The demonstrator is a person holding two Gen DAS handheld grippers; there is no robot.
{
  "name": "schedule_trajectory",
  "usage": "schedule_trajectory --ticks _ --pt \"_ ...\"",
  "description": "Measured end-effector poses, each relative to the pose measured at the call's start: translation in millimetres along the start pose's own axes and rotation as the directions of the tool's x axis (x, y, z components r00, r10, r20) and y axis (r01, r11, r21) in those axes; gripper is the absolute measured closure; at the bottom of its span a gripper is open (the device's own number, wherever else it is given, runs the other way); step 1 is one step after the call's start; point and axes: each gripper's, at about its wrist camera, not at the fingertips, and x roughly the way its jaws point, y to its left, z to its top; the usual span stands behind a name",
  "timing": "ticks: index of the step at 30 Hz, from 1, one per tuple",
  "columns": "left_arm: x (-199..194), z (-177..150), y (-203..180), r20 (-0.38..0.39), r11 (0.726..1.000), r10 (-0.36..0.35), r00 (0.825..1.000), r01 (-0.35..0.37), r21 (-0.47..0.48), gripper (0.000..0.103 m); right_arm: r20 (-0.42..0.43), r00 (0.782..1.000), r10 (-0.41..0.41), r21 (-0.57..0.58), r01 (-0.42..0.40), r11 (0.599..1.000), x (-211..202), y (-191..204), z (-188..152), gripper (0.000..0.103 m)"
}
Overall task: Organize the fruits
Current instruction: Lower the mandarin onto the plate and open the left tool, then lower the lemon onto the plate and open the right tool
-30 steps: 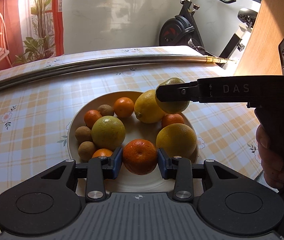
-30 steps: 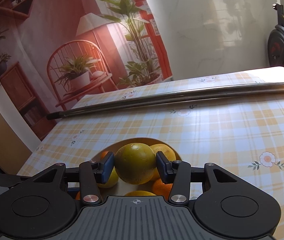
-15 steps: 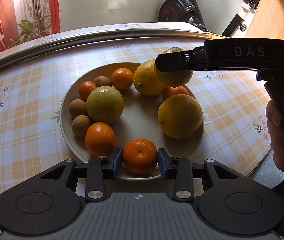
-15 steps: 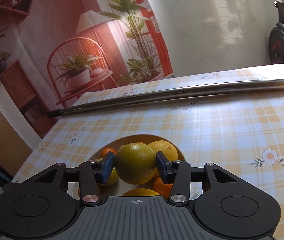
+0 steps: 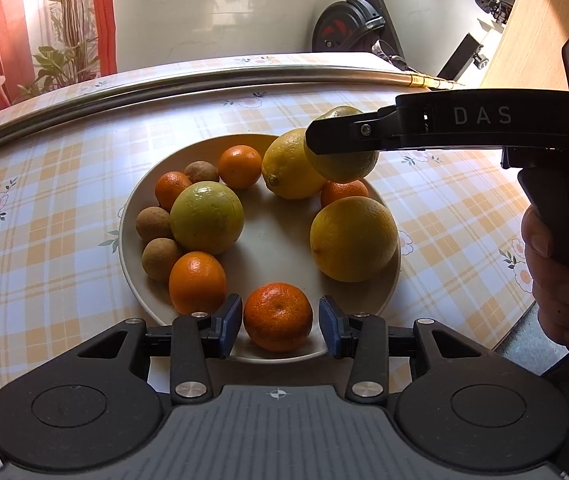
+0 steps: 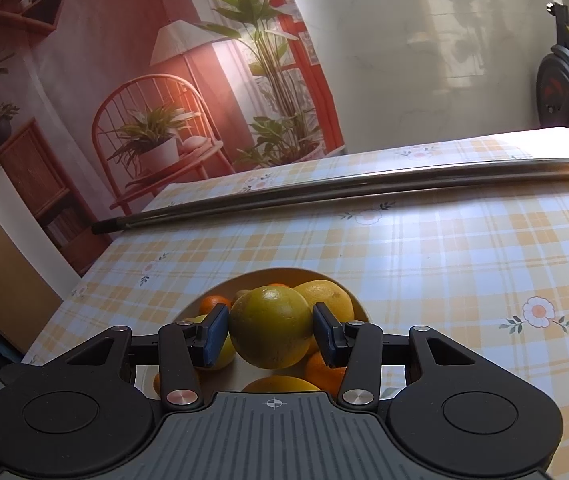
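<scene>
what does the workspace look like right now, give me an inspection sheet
surface: table under a yellow plaid floral cloth.
job's things: plate holding mandarins, two large citrus, a lemon and small brown fruits.
clutter: metal rod lying across the far side.
grippers: left gripper open, its pads flank a mandarin at the plate's near rim with gaps both sides; right gripper shut on a greenish citrus above the plate.
cables: nothing seen.
surroundings: exercise bike, printed room backdrop.
</scene>
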Motion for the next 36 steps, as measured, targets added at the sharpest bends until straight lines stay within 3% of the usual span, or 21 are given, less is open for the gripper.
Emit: schedule_trajectory --ticks 4,9,17,22,28,36 --pt "-10.7 1.7 0.1 0.06 1.0 0.005 0.998 -0.005 0.002 0.05 -0.001 1.0 0.0 -0.001 0.0 1.0 -0.5 0.2 -0.1 0.061" --pt "-26.3 5.7 4.1 0.152 0.998 0.06 0.987 -0.057 -0.024 0.044 -0.003 1.0 0.0 -0.002 0.0 1.0 0.1 0.4 -0.7 0.061" --pt "-50.7 18.0 31.1 0.271 0.959 0.234 0.934 -0.176 -0.22 0.031 -0.063 0.998 -0.007 -0.086 0.001 0.996 15.8 16.5 -1.5 0.061" --pt "-57.6 21.3 41.0 0.288 0.926 0.306 0.908 -0.213 -0.313 0.023 -0.114 0.993 -0.023 -0.18 0.002 0.984 28.0 37.0 -5.3 0.061" --pt "-58.6 20.4 41.0 0.274 0.915 0.332 0.902 -0.238 -0.325 0.022 -0.154 0.986 -0.059 -0.235 0.021 0.972 38.8 49.5 -11.2 0.061" --pt "-56.9 14.4 46.5 0.25 0.904 0.345 0.905 -0.248 -0.348 0.022 -0.158 0.985 -0.067 -0.223 0.031 0.974 37.4 44.5 -11.0 0.063"
